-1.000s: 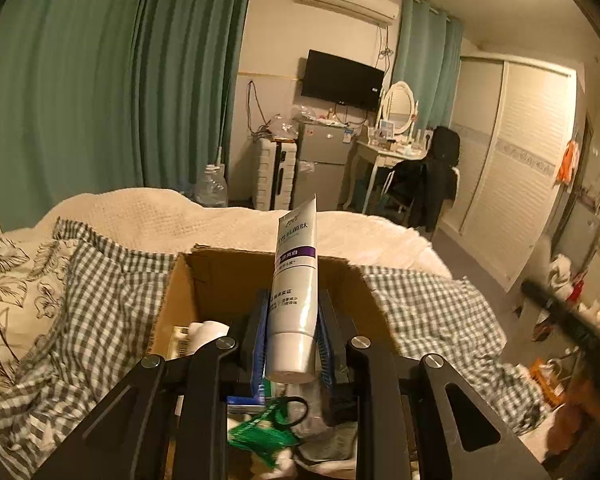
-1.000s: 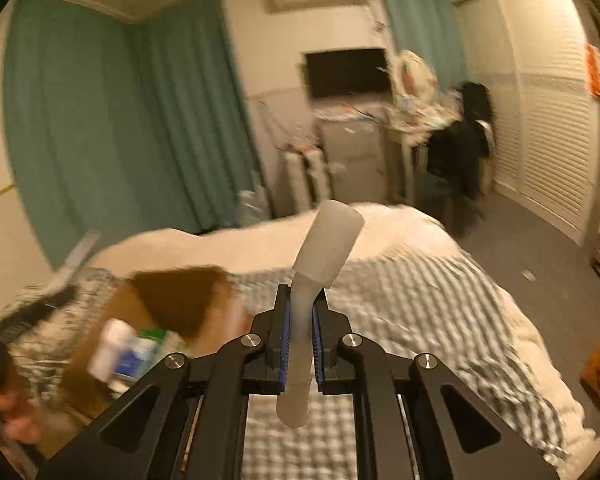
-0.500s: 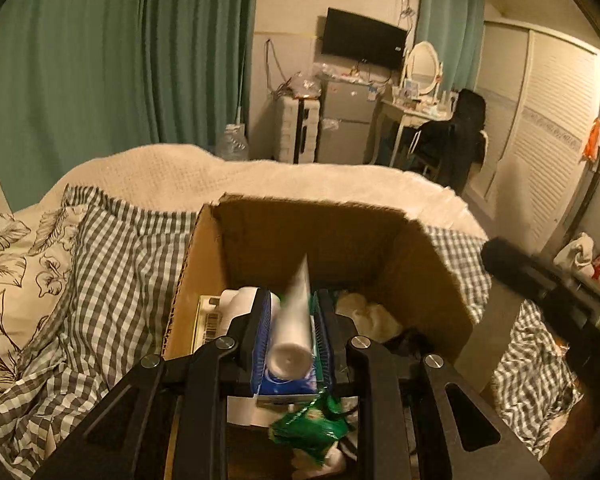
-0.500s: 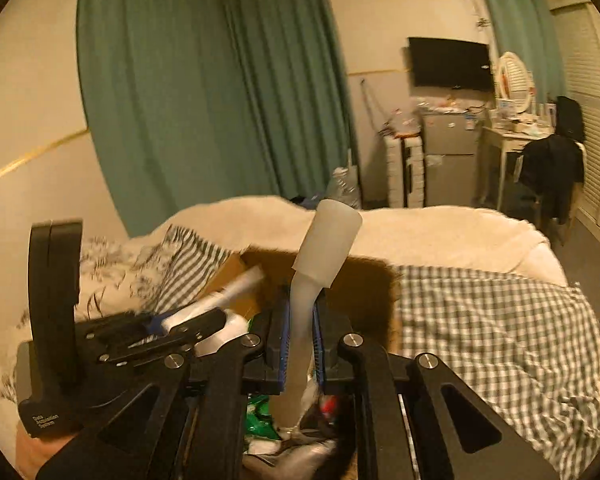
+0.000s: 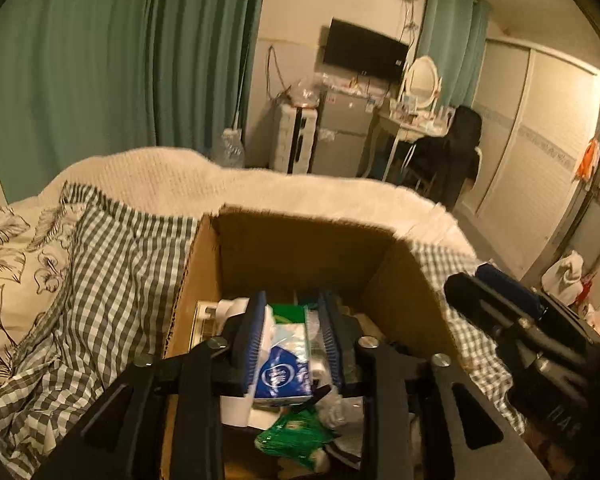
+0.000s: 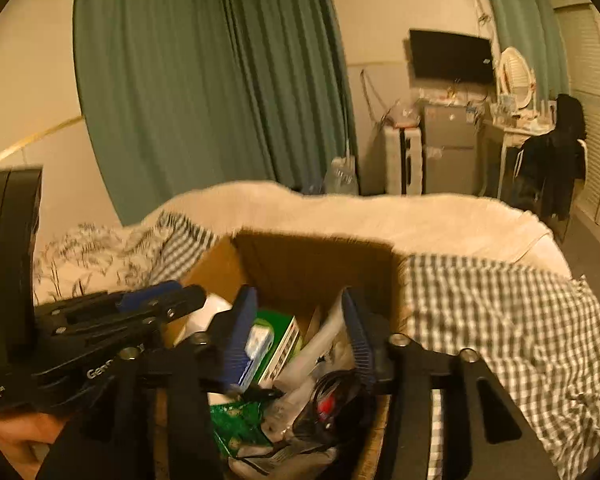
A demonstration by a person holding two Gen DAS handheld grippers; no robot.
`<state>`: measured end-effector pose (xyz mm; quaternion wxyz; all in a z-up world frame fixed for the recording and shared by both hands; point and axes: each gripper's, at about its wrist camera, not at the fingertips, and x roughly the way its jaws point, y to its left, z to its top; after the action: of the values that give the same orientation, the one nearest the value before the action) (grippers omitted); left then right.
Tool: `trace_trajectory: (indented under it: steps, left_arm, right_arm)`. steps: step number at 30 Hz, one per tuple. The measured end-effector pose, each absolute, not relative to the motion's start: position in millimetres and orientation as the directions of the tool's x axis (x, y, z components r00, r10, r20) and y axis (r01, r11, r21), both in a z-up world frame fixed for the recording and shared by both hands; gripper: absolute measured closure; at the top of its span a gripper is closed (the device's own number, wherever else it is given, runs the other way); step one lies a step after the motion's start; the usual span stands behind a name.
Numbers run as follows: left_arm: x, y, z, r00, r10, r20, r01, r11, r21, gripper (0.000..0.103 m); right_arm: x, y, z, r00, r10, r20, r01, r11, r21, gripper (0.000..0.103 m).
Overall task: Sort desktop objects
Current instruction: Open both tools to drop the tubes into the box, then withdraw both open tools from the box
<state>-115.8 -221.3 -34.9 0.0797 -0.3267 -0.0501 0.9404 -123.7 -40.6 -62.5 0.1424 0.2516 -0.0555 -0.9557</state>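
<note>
Both tools hang over an open cardboard box [image 5: 300, 248] that sits on a bed, low in the middle of each view. The box is crowded with small goods: a blue-and-white tissue pack [image 5: 284, 372], a green-and-white carton [image 6: 278, 340], a crinkled green packet [image 5: 296, 440], a white tube [image 6: 320, 344] lying slanted toward the right wall, and a tangle of dark cable with a red spot [image 6: 328, 400].

The left tool [image 5: 290, 340] fills the bottom centre of its own view. Its blue-padded jaws are opening, and the tissue pack shows in the gap between them – the pads do not press on it, and it appears to lie among the box's contents below. In the right wrist view this tool enters from the lower left, a hand [image 6: 8, 440] beneath it.

The right tool [image 6: 300, 336] points into the box from the bottom centre of its view. Its jaws are opening as well, standing wide apart, and nothing is gripped – the carton and the white tube are seen through the gap. In the left wrist view it reaches in from the right edge.

A grey checked blanket [image 6: 500, 320] lies to the right of the box, and a leaf-print pillow [image 5: 8, 264] at the far left.
</note>
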Motion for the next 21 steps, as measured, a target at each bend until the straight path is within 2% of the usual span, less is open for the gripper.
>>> trace_trajectory:
  steps: [1,4,5,6,7,10,12,16,21]
  left_arm:
    - [-111.2,-219.5,-29.5,-0.783,0.189,-0.592,-0.123,-0.981,-0.15,0.059]
    - [-98.2,-214.6,-12.9,-0.812,0.194,-0.551,-0.131,-0.98,-0.151,0.051]
    - [-95.3,-214.2,-9.1,-0.818,0.193,-0.541,-0.131,-0.98,-0.152,0.049]
    - [-91.1,-213.5,-4.4,-0.826,0.192,-0.53,-0.129,-0.98,-0.154,0.042]
    - [-87.5,-212.9,0.3,-0.832,0.19,-0.521,-0.125,-0.98,-0.158,0.029]
    - [-73.4,-210.1,18.4,-0.862,0.157,-0.482,-0.087,-0.983,-0.164,0.002]
    - [-63.8,-206.9,28.1,-0.882,0.142,-0.449,-0.074,-0.983,-0.166,0.0]
    - [-47.6,-199.6,43.2,-0.903,0.131,-0.409,-0.067,-0.983,-0.168,0.0]
    - [-36.5,-182.4,51.3,-0.911,0.127,-0.393,-0.065,-0.984,-0.167,0.0]
  right_arm:
    - [-119.3,-36.5,-55.5,-0.843,-0.297,-0.448,0.239,-0.954,0.183,0.047]
    - [-99.9,-27.2,-33.0,-0.866,-0.292,-0.407,0.233,-0.954,0.188,0.041]
    - [-92.2,-23.0,-25.8,-0.875,-0.288,-0.39,0.232,-0.955,0.184,0.036]
    - [-86.7,-19.6,-19.9,-0.883,-0.282,-0.376,0.23,-0.957,0.178,0.031]
    - [-79.9,-16.9,-14.1,-0.892,-0.276,-0.358,0.228,-0.959,0.17,0.028]
    - [-56.7,-6.5,3.9,-0.92,-0.243,-0.307,0.213,-0.969,0.128,0.012]
    - [-40.5,1.6,14.7,-0.941,-0.199,-0.273,0.184,-0.98,0.079,0.0]
    - [-18.4,13.9,26.8,-0.963,-0.133,-0.236,0.137,-0.991,-0.001,0.0]
    - [-2.2,43.8,30.6,-0.967,-0.078,-0.243,0.081,-0.997,-0.004,0.0]
